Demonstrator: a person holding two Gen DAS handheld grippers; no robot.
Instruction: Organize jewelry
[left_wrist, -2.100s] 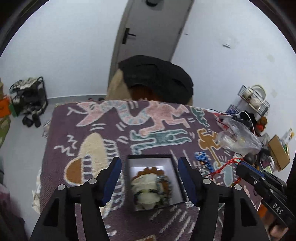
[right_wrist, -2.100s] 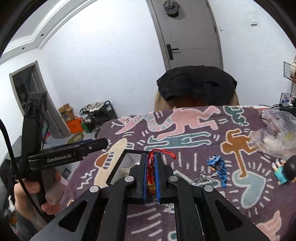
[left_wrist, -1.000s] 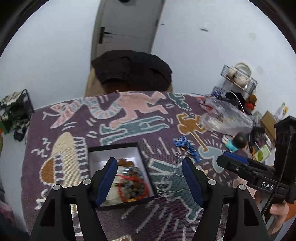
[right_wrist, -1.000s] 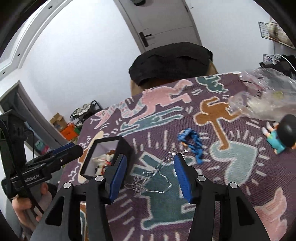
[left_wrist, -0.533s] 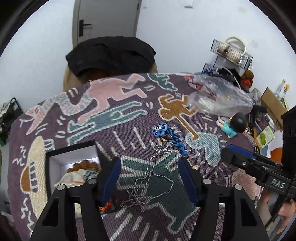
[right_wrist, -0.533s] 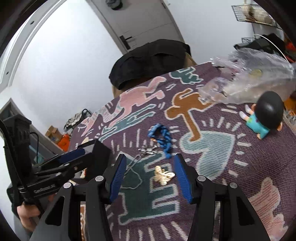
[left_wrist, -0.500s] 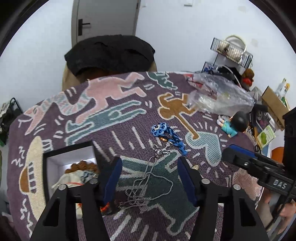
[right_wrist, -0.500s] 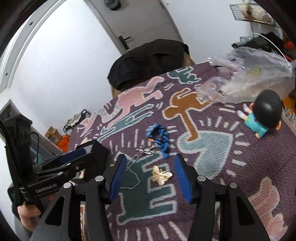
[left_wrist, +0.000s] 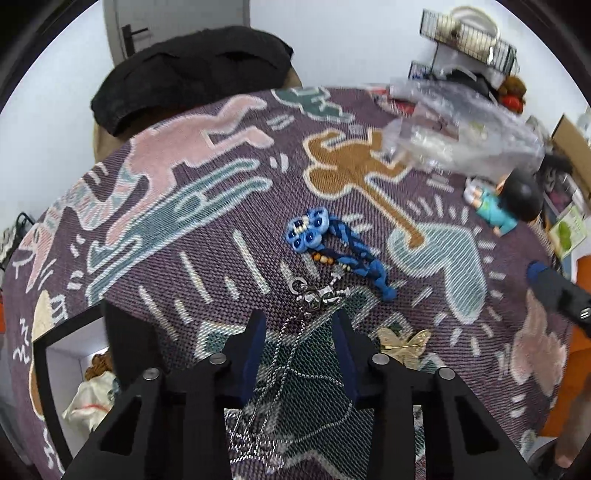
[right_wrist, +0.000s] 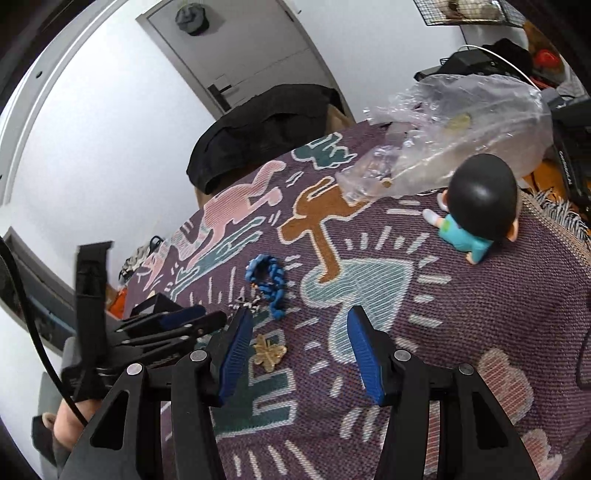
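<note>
The black box (left_wrist: 70, 332) sits to the left of my left tongs (left_wrist: 301, 328), its white inside holding a cream bundle and a brown piece; the lower part is cut off. A clear plastic bag (right_wrist: 461, 122) lies far ahead of my right tongs (right_wrist: 299, 332); its contents are hard to make out. My left tongs have just been closing and stand partly open, the silver chain (left_wrist: 291, 354) lying between the pads, not pinched. My right tongs stand half open, holding nothing; the gold butterfly brooch (right_wrist: 267, 352) lies just inside the left pad. The blue bracelet (left_wrist: 340, 251) lies ahead of both. The chain's near end is hidden under my left tongs.
</note>
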